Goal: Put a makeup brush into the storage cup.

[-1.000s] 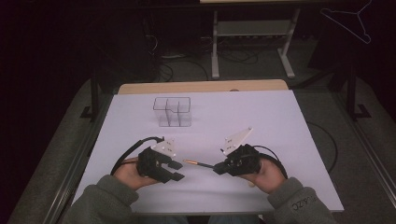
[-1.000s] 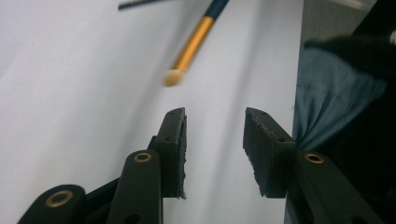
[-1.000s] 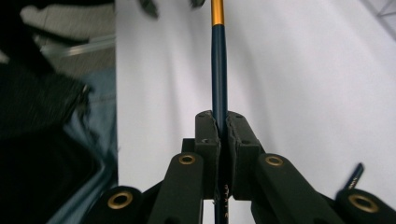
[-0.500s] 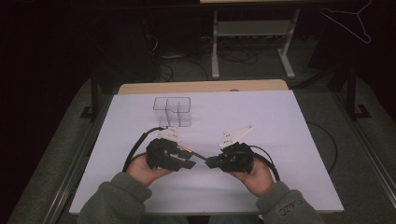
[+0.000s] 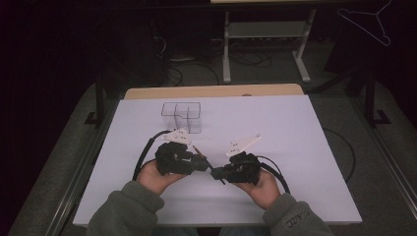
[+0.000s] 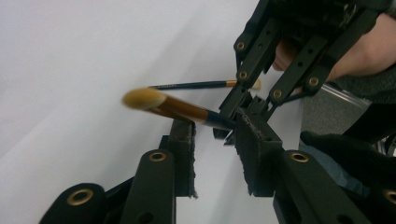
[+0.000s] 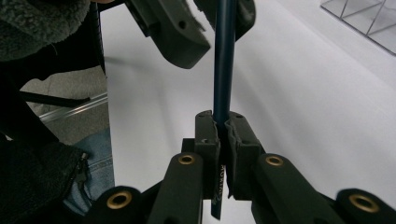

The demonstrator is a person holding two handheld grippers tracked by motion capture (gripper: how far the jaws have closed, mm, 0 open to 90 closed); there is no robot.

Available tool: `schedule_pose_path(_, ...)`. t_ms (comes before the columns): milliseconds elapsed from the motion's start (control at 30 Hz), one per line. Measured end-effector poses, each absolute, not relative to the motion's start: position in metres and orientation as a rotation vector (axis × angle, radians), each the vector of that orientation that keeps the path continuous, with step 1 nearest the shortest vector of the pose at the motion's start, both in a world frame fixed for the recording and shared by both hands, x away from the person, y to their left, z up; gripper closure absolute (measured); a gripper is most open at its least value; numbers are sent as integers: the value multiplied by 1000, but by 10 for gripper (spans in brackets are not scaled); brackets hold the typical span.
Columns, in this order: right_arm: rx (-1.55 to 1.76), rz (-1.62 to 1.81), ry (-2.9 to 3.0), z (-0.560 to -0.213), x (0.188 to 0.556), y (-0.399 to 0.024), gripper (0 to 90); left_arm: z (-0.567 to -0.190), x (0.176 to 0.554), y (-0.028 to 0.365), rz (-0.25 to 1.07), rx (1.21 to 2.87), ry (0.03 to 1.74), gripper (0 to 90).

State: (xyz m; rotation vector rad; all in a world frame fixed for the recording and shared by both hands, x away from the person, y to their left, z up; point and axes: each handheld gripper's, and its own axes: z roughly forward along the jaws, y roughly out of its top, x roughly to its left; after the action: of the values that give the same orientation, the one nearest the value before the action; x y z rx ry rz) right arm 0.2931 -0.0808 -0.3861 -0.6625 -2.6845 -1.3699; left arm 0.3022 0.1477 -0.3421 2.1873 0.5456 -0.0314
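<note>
The brush (image 6: 187, 111), a slim dark-handled one with a copper ferrule and a tan bristle tip, sits in the air between the two grippers, low over the white table sheet (image 5: 295, 147) at about six o'clock of the table's middle in the high view. The right gripper (image 7: 223, 128) is clenched on the tail end of its handle, the pads pinching the dark shaft with a short length sticking out behind. The left gripper (image 6: 215, 135) meets it head-on from nine o'clock; its jaws have just been closing, the shaft lies between them near the ferrule, and a gap on at least one side suggests they do not yet press on it. In my judgement the step in hand is a hand-over from right to left. To do it well, the left jaws should seat squarely on the handle just behind the ferrule, clear of the bristles, and pinch firmly before the right lets go; both hands should stay level so the shaft does not twist. A second, thinner brush (image 6: 205, 84) lies flat on the sheet beyond. A clear compartmented organiser (image 5: 183, 116) stands at twelve o'clock of the left gripper, well apart.
</note>
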Motion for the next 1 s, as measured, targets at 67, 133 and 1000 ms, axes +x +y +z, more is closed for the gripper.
schedule_pose_path(67, -658, -1369, -2689, -386, 293, -79, 835, -342, 302, 147, -34, 2183, 549, 708)
schedule_pose_path(133, -655, -1369, -2694, -387, 292, -78, 835, -342, 302, 147, -32, 2183, 547, 737)
schedule_pose_path(1000, -641, -1371, -2765, -387, 288, -81, 574, -335, 302, 146, -61, 2208, 494, 832)
